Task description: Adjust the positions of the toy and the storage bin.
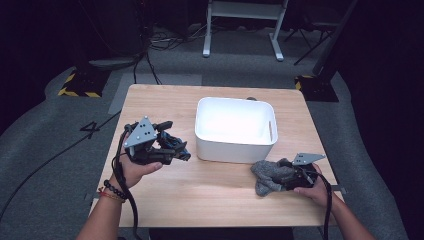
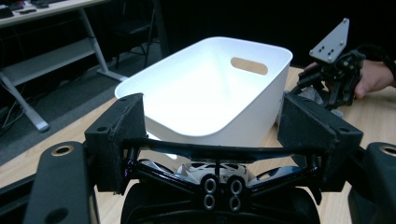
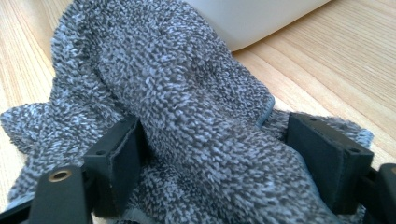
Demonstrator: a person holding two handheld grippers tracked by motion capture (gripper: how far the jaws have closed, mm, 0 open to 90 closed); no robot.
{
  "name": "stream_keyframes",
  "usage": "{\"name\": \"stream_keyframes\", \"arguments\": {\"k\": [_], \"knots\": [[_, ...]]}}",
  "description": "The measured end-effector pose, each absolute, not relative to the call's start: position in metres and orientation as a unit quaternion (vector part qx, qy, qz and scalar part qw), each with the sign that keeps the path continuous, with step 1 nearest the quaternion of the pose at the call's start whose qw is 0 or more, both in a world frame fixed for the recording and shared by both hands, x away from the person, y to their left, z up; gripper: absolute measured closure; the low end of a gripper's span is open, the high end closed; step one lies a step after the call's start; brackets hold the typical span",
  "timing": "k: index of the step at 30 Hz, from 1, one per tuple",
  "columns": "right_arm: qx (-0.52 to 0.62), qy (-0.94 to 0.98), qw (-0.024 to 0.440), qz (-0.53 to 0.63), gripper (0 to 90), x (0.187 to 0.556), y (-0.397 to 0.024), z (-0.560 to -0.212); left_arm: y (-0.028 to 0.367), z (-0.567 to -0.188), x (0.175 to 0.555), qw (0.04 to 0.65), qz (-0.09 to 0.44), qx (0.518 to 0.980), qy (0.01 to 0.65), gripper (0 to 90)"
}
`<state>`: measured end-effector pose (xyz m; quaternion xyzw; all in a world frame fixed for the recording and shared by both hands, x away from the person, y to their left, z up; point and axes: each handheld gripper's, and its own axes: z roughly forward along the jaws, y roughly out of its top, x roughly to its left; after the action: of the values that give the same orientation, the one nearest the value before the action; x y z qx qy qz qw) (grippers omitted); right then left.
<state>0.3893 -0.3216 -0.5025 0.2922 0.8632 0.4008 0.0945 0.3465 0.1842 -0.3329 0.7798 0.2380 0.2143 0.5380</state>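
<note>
My left gripper (image 1: pixel 177 150) is held above the table's left side, pointing right toward a white bin (image 1: pixel 235 145). It is shut on a small black and white toy car (image 2: pixel 210 170), whose black bar spans the gap between the pads (image 2: pixel 116 135). Ahead of it, the left gripper view shows the bin (image 2: pixel 252 126) with nothing inside. My right gripper (image 1: pixel 287 177) rests low at the table's front right on a crumpled grey towel (image 1: pixel 267 175). Its jaws stand wide apart on either side of a ridge of the towel (image 3: pixel 177 84), open.
The wooden table (image 1: pixel 200 200) has bare room in front of the bin and along its left side. Beyond the far edge are grey carpet, cables and the white legs of a desk (image 1: pixel 240 30). The right hand and its gripper (image 2: pixel 336 79) are past the bin's corner.
</note>
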Motion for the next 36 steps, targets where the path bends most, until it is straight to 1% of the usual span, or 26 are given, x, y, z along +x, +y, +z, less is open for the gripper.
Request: {"name": "stream_keyframes", "arguments": {"k": [12, 20, 36], "knots": [[0.292, 0.863, 0.095, 0.401, 21.0, 0.389, -0.322, -0.503, 0.178, -0.307, 0.359, 0.539, 0.228, 0.779, 0.223, 24.4], [0.292, 0.863, 0.095, 0.402, 21.1, 0.389, -0.322, -0.503, 0.170, -0.297, 0.368, 0.544, 0.227, 0.779, 0.214, 24.4], [0.293, 0.862, 0.094, 0.403, 21.1, 0.389, -0.322, -0.503, 0.142, -0.279, 0.393, 0.549, 0.230, 0.780, 0.194, 24.4]]}}
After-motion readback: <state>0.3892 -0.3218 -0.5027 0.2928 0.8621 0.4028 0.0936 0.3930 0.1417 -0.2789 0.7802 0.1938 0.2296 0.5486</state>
